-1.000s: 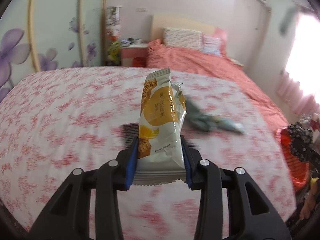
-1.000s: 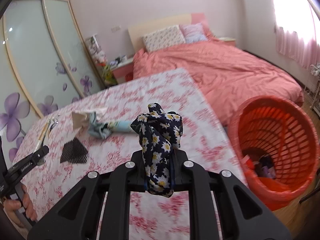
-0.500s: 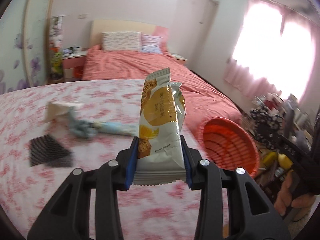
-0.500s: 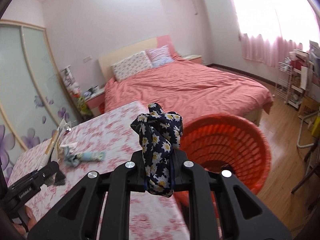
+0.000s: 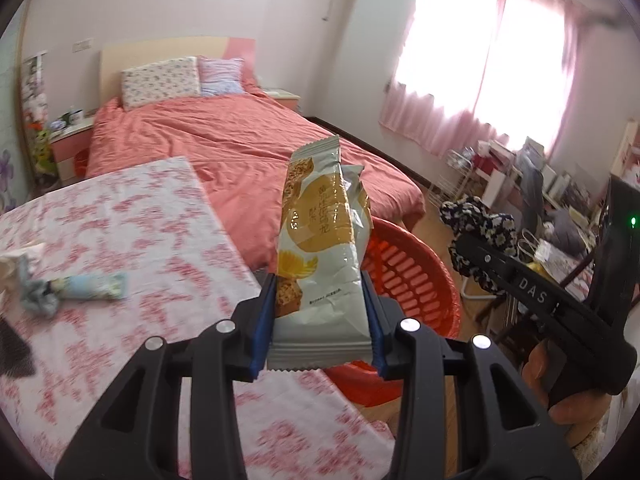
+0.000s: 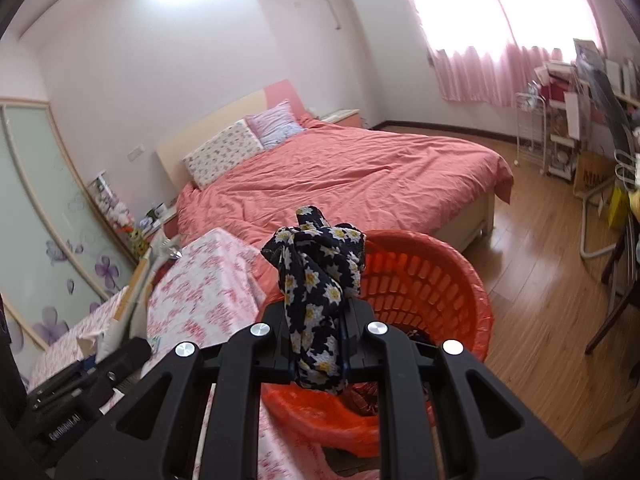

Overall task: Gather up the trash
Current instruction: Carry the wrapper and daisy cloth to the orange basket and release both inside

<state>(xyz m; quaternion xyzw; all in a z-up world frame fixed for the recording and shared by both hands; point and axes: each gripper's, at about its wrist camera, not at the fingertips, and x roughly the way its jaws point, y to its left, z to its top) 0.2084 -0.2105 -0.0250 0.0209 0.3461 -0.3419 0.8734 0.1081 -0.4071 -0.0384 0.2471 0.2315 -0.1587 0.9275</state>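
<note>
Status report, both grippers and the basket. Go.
Left gripper shut on snack wrapper. Right gripper shut on floral cloth. Red basket just ahead, nothing blocking.

Daylight is blasting through the pink curtains and blowing out that window, edges are bending fisheye-style, and the floral tablecloth is smearing with motion blur.
</note>
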